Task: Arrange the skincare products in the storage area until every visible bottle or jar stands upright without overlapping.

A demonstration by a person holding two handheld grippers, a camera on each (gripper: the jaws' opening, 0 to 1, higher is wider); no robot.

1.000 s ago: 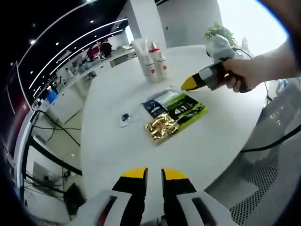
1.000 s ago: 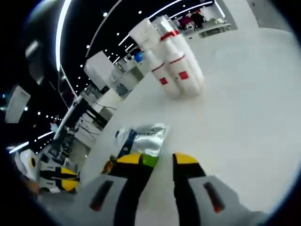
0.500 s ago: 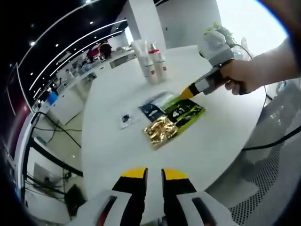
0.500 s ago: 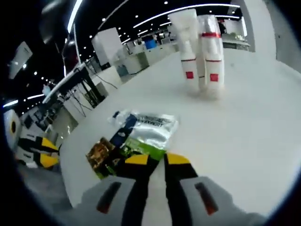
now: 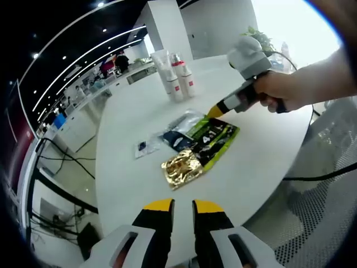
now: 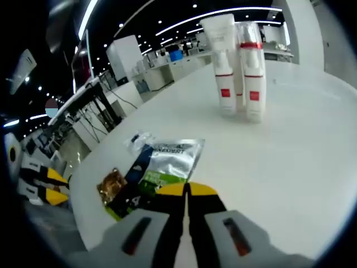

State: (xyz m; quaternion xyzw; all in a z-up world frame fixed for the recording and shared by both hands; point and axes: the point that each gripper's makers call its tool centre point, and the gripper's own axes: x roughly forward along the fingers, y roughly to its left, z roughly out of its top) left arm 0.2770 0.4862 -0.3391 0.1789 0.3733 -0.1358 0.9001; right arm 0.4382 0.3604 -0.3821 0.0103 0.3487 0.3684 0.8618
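Note:
Three white skincare containers stand upright in a tight group at the table's far side: a tall tube [image 5: 163, 62] [image 6: 218, 61] and two red-labelled bottles [image 5: 184, 78] [image 6: 252, 75]. Overlapping flat sachets lie mid-table: silver-blue [image 5: 181, 125] [image 6: 174, 156], green [image 5: 216, 138] [image 6: 149, 181], gold [image 5: 181, 166] [image 6: 111, 181]. A small sachet [image 5: 146, 146] [image 6: 136, 138] lies beside them. My right gripper [image 6: 187, 190] [image 5: 215, 111] has its jaws together at the green sachet's edge. My left gripper [image 5: 183, 206] hovers off the near table edge, jaws slightly apart and empty.
The round white table [image 5: 128, 111] has bare surface around the sachets. A person's hand [image 5: 284, 92] holds the right gripper. A mesh chair [image 5: 318, 223] is at the right. Cables [image 5: 61, 162] run on the floor to the left. A plant [image 5: 259, 39] stands beyond the table.
The right gripper came down from near the bottles to the sachets and its jaws went from apart to together at the green sachet's edge. The left gripper has held still.

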